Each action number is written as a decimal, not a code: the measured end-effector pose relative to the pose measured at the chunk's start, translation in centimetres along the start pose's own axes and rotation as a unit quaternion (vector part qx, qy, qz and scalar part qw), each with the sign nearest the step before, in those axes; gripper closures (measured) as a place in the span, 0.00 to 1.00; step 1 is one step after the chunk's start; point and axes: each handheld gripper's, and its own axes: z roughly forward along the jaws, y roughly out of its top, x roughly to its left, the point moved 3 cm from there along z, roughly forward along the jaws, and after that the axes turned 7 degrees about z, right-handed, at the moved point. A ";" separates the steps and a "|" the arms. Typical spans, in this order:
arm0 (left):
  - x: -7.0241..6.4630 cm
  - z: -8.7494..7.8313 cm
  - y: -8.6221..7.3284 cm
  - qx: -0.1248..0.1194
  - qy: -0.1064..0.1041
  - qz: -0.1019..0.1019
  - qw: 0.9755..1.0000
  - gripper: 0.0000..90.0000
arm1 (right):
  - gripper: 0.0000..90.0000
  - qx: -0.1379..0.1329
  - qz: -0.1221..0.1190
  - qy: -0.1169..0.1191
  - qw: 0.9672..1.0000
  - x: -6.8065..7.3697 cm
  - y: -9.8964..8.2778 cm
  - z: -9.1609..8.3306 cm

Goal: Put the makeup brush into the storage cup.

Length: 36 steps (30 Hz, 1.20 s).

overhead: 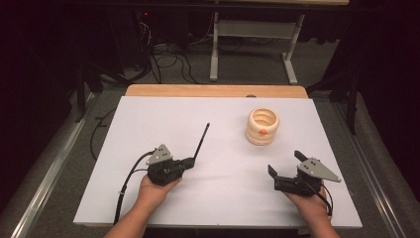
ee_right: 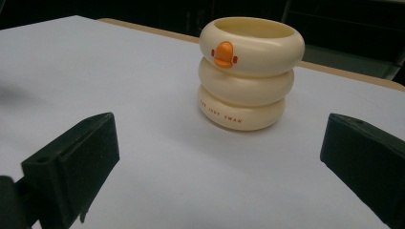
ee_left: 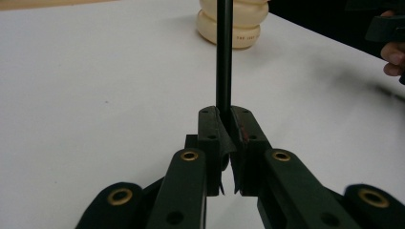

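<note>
White table top [overhead: 148, 124] over a wooden bench, dark room behind, cables and a desk frame on the floor past the far edge.

Your left gripper [overhead: 189, 161] is clamped on a thin black rod [overhead: 201, 142]. You have it by its near end, so the rest sticks out forward and a bit right, aimed roughly toward the holder. In the left gripper view the rod [ee_left: 224, 57] runs straight up from between the closed jaws, and the cream holder [ee_left: 231, 28] sits right behind it. Gripping at the end leaves the full length free to drop into an opening, which is likely why you hold it there.

Cream holder [overhead: 262, 126]: three stacked rings with an orange duck bill on the top one, open at the top. It stands upright on the right half of the table, well apart from both grippers, with nothing in it that I can see.

Your right gripper [overhead: 286, 163] is released, jaws spread wide, holding nothing. It hovers low near the table's front right, pointing at the holder [ee_right: 250, 71], which sits centred between the two jaws in the right gripper view. That looks like a ready pose for steadying the holder while the rod goes in.

Next move, I judge: tip the rod upright over the opening.
</note>
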 end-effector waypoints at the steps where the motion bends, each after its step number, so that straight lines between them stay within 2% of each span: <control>1: -0.2 0.0 0.1 -0.003 -0.002 0.001 1.000 0.94 | 0.01 -0.001 0.001 0.001 1.000 0.1 0.0 0.0; 7: -1.1 0.1 0.4 -0.016 -0.006 0.008 1.000 0.94 | 0.01 -0.001 0.000 0.001 1.000 0.3 0.1 0.2; 14: -1.6 0.7 0.5 -0.016 -0.016 0.012 1.000 0.94 | 0.02 -0.010 0.000 0.006 1.000 0.8 1.3 0.8; 17: -1.6 0.7 0.6 -0.018 -0.018 0.013 1.000 0.94 | 0.04 -0.008 0.007 0.012 1.000 0.9 2.2 1.1; 24: -1.4 0.4 0.8 -0.024 -0.012 0.018 0.999 0.94 | 0.05 -0.014 -0.003 0.020 1.000 1.8 4.6 2.4; 36: -1.1 0.1 1.0 -0.029 -0.002 0.019 0.999 0.94 | 0.05 -0.021 -0.021 0.036 0.999 4.0 6.8 4.4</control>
